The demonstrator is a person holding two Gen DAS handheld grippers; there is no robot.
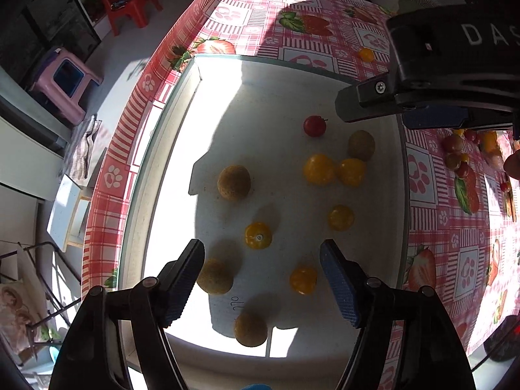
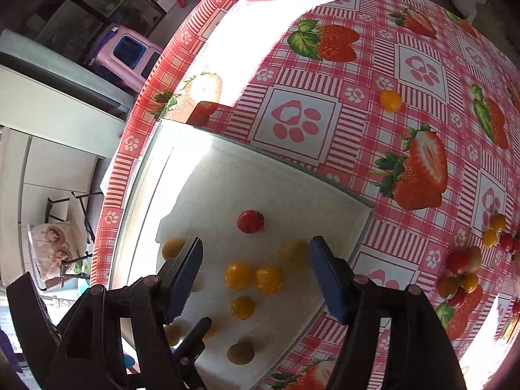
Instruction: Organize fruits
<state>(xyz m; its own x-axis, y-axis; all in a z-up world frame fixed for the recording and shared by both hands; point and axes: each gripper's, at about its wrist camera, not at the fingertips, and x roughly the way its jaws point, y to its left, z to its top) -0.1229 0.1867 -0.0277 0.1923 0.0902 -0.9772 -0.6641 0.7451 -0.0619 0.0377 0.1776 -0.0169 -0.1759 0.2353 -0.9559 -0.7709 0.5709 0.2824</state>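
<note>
While aimed steeply down over the tray point(image 1: 182, 104), both grippers point(image 1: 261, 279) point(image 2: 256, 276) spread apart, empty.

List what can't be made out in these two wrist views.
- Left wrist view: fruit pile on the tablecloth, partly hidden by the right tool.
- Right wrist view: yellow fruit, partly behind the right tool's finger.
- Right wrist view: tray near corner, cut off by the tools.

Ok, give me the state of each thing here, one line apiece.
left tool: open, empty, over the tray.
right tool: open, empty, over the tray.
tray: holds yellow, brownish and one red fruit.
red tomato: loose in the tray.
fruit pile: on the tablecloth, outside the tray.
</note>
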